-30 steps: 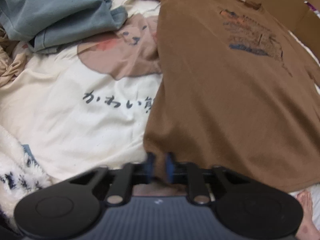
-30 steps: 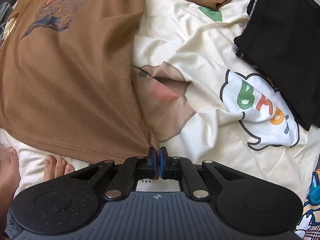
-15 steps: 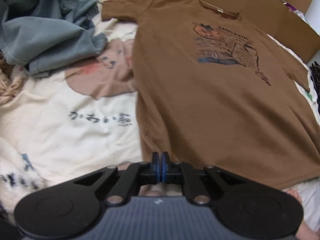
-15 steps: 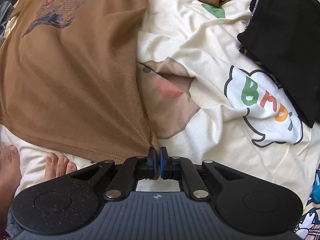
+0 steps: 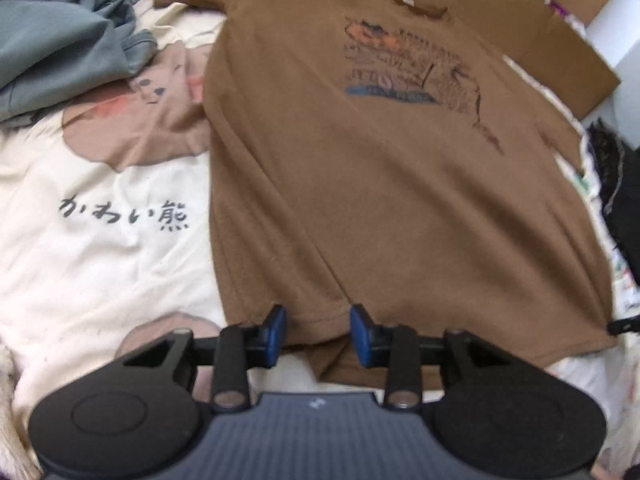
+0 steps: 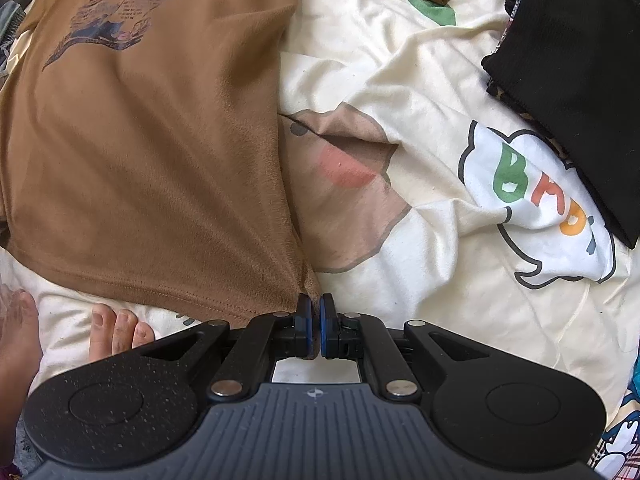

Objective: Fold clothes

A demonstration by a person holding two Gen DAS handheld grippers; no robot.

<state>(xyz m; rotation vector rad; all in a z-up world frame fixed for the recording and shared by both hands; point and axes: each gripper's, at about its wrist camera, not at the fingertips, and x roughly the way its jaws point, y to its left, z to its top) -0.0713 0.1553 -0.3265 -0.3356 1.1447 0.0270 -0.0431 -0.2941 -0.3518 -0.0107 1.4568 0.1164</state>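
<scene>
A brown T-shirt (image 5: 380,200) with a printed chest picture lies spread flat, front up, on a cream bedsheet (image 5: 100,260). My left gripper (image 5: 318,320) is at the shirt's bottom hem. Its jaws are opening, and the hem lies between the blue pads (image 5: 276,326), which do not press on it. In the right wrist view the same T-shirt (image 6: 152,160) fills the left half. My right gripper (image 6: 315,312) is shut on the hem's right corner, and the cloth is drawn into creases towards the pads.
A heap of grey-blue clothes (image 5: 60,52) lies at the far left, and flat cardboard (image 5: 560,48) lies beyond the collar. A folded black garment (image 6: 580,60) sits at the right. A person's bare toes (image 6: 116,332) rest by the hem.
The left jaws have parted from shut and let go of the hem. The left view has tipped up and now shows the whole shirt. The right gripper has kept its grip and place.
</scene>
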